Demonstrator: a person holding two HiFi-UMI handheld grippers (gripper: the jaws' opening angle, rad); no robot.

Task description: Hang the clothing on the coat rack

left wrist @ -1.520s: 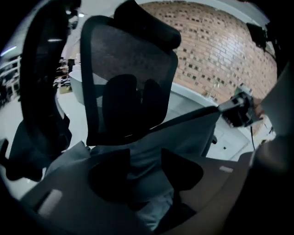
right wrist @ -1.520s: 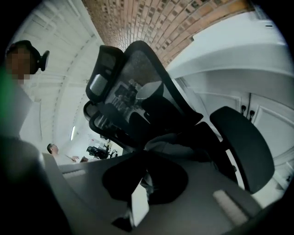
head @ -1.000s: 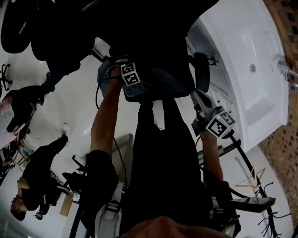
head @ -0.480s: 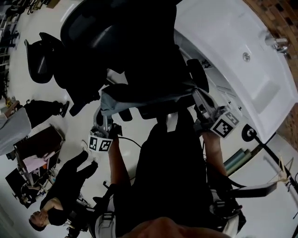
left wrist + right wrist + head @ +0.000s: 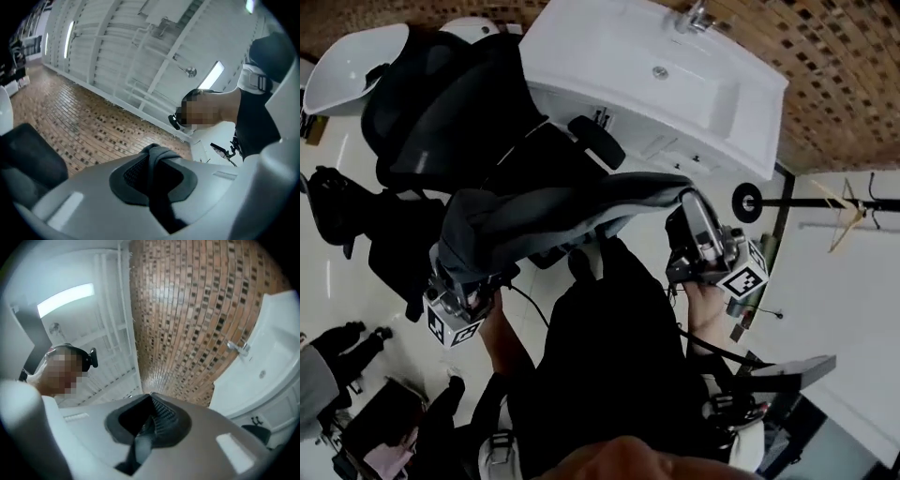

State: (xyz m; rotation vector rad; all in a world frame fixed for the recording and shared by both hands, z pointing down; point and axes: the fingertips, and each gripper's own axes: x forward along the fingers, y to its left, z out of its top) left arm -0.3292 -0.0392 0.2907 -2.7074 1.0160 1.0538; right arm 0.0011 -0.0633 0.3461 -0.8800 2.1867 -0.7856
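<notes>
1. A white washbasin [image 5: 581,56] and a black chair [image 5: 431,122] fill the far side.
2. The grey clothing [image 5: 572,202] hangs in the air, stretched between both tools, with its long axis running left to right.
3. The coat rack [image 5: 825,202] stands well apart to the right, past the cloth's right end, so the right hand is nearer.
4. The left hand-held gripper [image 5: 455,291] and right hand-held gripper [image 5: 692,220] are each clenched on the clothing.
5. Only the gripper views show the pinched folds between the jaws. Only the head view shows the rack.
</notes>
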